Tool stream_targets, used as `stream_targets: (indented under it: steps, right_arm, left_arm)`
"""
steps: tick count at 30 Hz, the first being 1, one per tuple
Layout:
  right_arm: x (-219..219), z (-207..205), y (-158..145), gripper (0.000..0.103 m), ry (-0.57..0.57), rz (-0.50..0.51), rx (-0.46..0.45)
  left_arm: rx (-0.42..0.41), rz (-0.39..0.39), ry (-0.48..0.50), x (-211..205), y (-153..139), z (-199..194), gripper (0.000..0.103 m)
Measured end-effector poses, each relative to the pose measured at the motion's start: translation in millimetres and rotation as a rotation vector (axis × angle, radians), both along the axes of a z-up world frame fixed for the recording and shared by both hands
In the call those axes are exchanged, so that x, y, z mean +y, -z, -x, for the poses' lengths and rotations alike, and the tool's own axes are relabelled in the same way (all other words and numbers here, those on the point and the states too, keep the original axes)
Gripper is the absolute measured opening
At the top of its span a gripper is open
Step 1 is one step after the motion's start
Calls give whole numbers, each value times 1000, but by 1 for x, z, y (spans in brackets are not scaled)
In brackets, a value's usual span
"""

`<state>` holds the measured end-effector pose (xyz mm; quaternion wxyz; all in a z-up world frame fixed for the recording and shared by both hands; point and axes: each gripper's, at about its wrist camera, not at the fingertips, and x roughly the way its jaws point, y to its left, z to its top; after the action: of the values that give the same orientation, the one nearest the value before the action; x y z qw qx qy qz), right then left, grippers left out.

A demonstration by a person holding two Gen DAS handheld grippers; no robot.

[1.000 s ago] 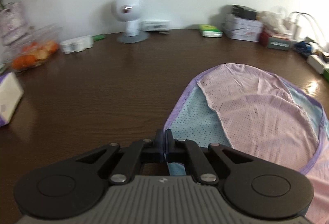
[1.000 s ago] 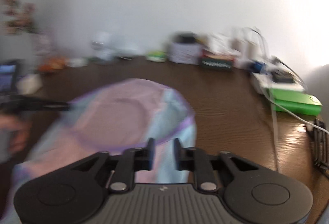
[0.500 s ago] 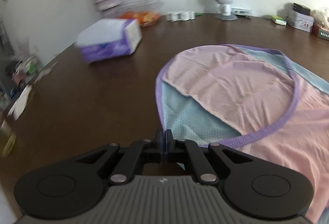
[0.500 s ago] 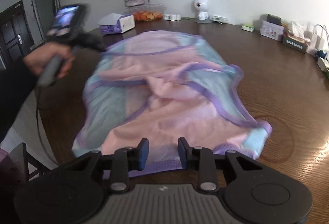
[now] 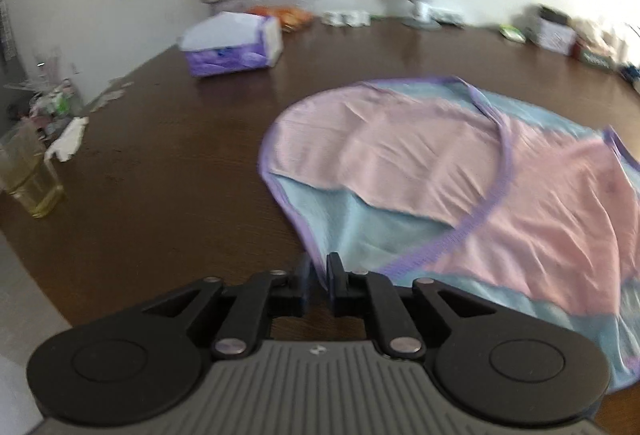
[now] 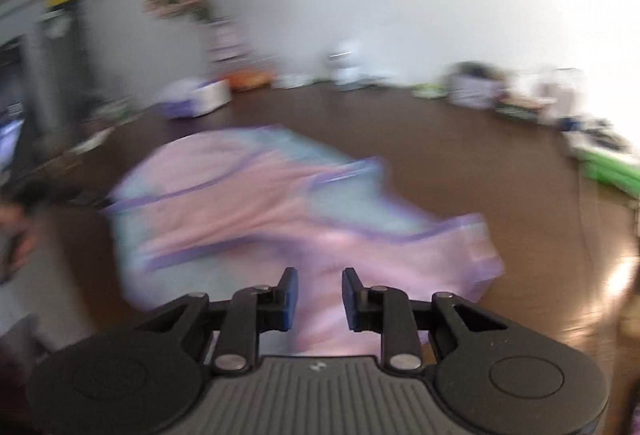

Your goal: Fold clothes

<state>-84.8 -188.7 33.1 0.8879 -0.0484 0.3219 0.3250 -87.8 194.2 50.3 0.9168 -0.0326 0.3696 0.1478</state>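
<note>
Your left gripper (image 5: 318, 277) stands parted by a narrow gap, the garment (image 5: 460, 171) hem's purple trim right at its tips — cloth spreading toward 2 o'clock across the table (image 5: 160, 175). Your right gripper (image 6: 316, 293) is wide and empty, the garment stretching toward 11 o'clock. The left is nearer an edge. No writing is legible — blur.
</note>
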Motion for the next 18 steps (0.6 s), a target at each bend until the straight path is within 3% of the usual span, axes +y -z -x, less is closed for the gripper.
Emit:
stream_targets:
  steps: [3, 4, 5, 16, 18]
  right_arm:
    - [14, 15, 15, 23, -44, 32, 20]
    - [15, 15, 20, 23, -32, 36, 32]
    - [16, 15, 24, 21, -19, 40, 43]
    - [-23, 4, 28, 19, 157, 119, 25]
    - [-33, 2, 28, 20, 183, 119, 30]
  left_arm:
    - [-24, 29, 12, 2, -6, 5, 17]
    - [-32, 39, 15, 3, -8, 6, 27]
    - [-36, 47, 21, 3, -9, 7, 30]
    - [53, 65, 144, -28, 15, 2, 34]
    - [30, 74, 189, -31, 12, 9, 34]
